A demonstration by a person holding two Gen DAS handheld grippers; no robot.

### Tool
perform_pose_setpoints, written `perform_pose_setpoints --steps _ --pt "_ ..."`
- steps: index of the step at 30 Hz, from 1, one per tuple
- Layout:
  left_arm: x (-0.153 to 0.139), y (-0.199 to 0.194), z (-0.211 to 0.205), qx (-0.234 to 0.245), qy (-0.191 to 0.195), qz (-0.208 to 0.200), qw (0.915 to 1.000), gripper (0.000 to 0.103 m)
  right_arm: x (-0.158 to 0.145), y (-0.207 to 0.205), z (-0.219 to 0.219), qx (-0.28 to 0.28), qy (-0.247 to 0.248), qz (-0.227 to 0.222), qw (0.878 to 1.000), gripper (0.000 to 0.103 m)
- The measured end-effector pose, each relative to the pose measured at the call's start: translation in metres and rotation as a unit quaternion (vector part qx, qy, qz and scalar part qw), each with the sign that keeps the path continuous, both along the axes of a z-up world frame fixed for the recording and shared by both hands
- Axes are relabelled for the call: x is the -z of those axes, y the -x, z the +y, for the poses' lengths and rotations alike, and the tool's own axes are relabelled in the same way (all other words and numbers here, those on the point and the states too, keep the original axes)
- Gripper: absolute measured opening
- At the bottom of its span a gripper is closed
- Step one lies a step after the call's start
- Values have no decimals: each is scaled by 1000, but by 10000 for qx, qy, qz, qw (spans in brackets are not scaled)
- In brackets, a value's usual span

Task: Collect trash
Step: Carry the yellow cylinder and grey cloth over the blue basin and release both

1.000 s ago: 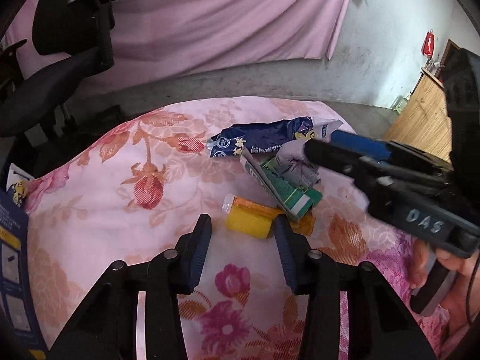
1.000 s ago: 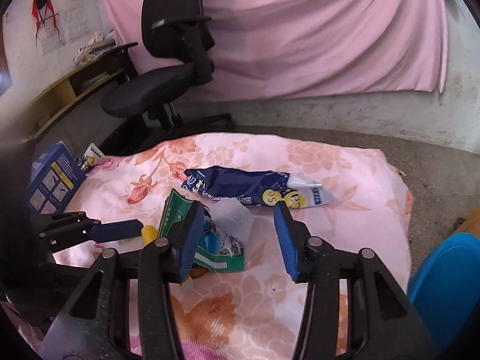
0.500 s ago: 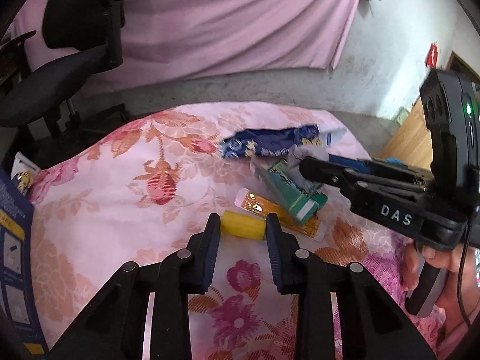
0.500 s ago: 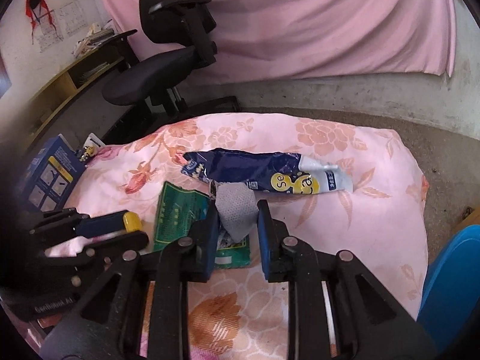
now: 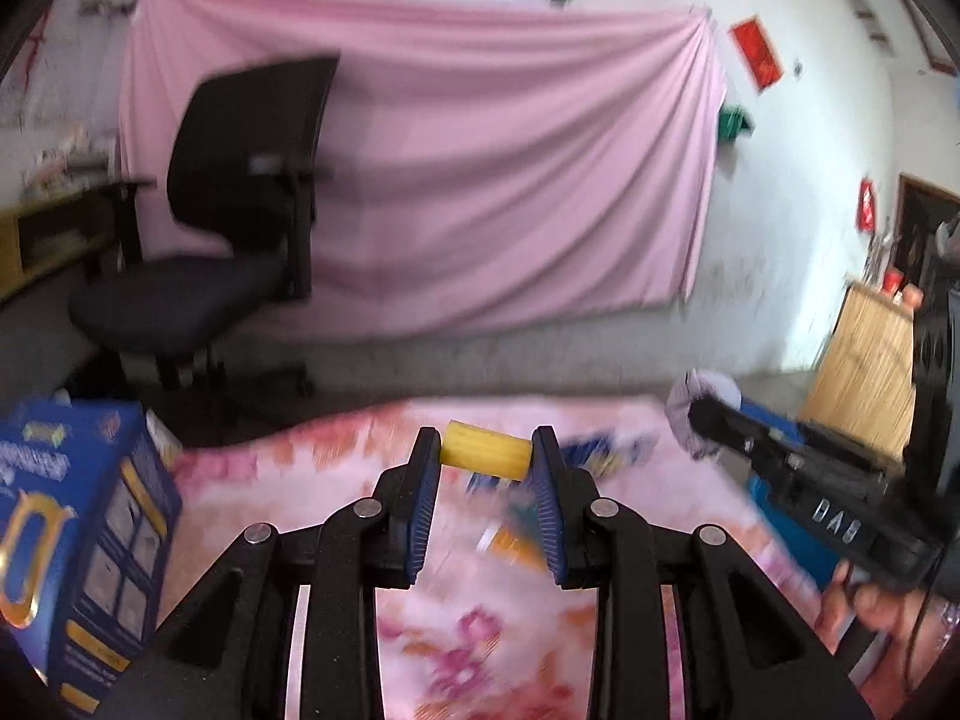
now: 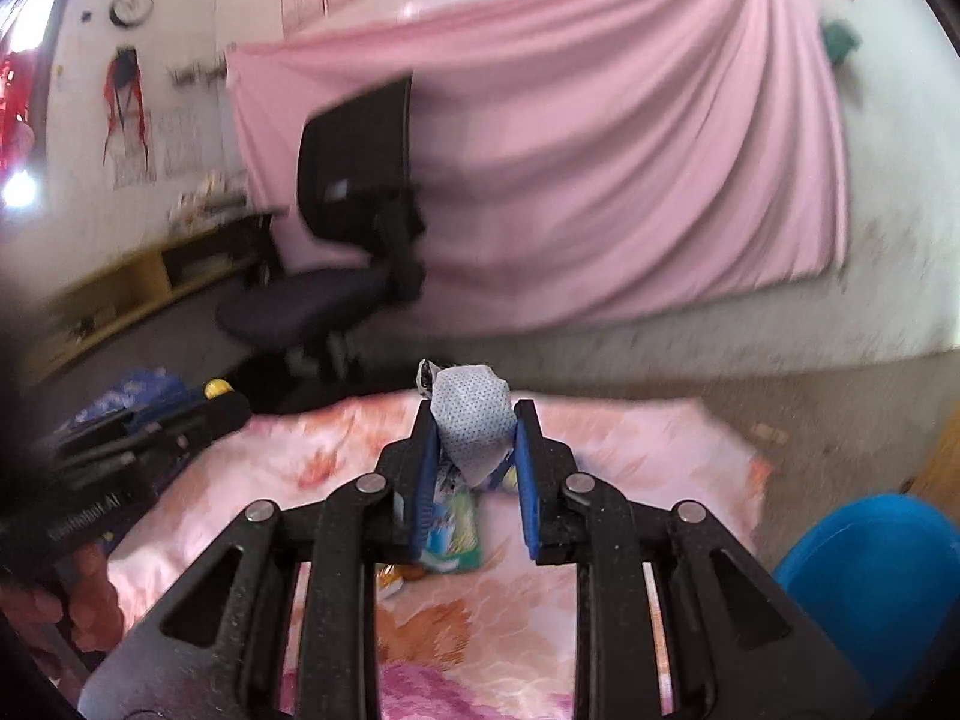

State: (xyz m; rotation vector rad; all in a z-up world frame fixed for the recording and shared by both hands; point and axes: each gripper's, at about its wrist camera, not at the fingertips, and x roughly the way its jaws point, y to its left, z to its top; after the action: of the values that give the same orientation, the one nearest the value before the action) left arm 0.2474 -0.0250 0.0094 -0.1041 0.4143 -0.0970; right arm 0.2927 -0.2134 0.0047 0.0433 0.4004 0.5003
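since a second ago: both grippers were down at the pile with their jaws spread around the trash, now both have closed on a piece and lifted clear of the floral cloth point(image 5: 288, 510), and both views are smeared so they look mid-swing

blue box point(image 5: 72, 540): far left edge of the cloth, standing up, not touched

left gripper point(image 5: 486, 453): jaws closed most of the way onto the yellow roll point(image 5: 486, 452), which sits crosswise right at the tips, its long axis running pad to pad, so it's held by its two ends

leftover trash: the green packet point(image 6: 456, 531) and some orange wrapper bits lie on the cloth below and between the two tools, too blurry to say much more

right gripper point(image 6: 474, 438): jaws pinched in on the grey wad point(image 6: 474, 426), a crumpled dotted tissue-ish lump sticking up past the tips

blue bin point(image 6: 870, 576): low on the right of the right wrist view, off the cloth's right edge

the bit that matters: I'm guessing the bin is where this stuff goes. It's on the right gripper's side, so the wad has the short trip, while the roll has to cross over the whole pile, passing near the right tool

risk: the roll's end-on grip looks thin, so a quick swing could pop it out
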Motion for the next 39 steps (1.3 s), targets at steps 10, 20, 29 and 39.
perform_pose_setpoints --steps 10,20,29,39 --pt "-56 23 -65 659 -351 -1369 9878 26 -51 61 -73 1287 -554 -1698 9755 53" --pt "-67 22 -159 1583 -655 -1681 9708 26 -61 79 -142 2247 -724 -1768 9555 53" --pt "-33 8 -228 2231 -802 -1081 9655 26 -26 59 -201 2798 -900 -395 9550 54" --pt "0 -32 -266 2688 -552 311 9611 26 23 36 -247 3005 -1034 828 9446 55"
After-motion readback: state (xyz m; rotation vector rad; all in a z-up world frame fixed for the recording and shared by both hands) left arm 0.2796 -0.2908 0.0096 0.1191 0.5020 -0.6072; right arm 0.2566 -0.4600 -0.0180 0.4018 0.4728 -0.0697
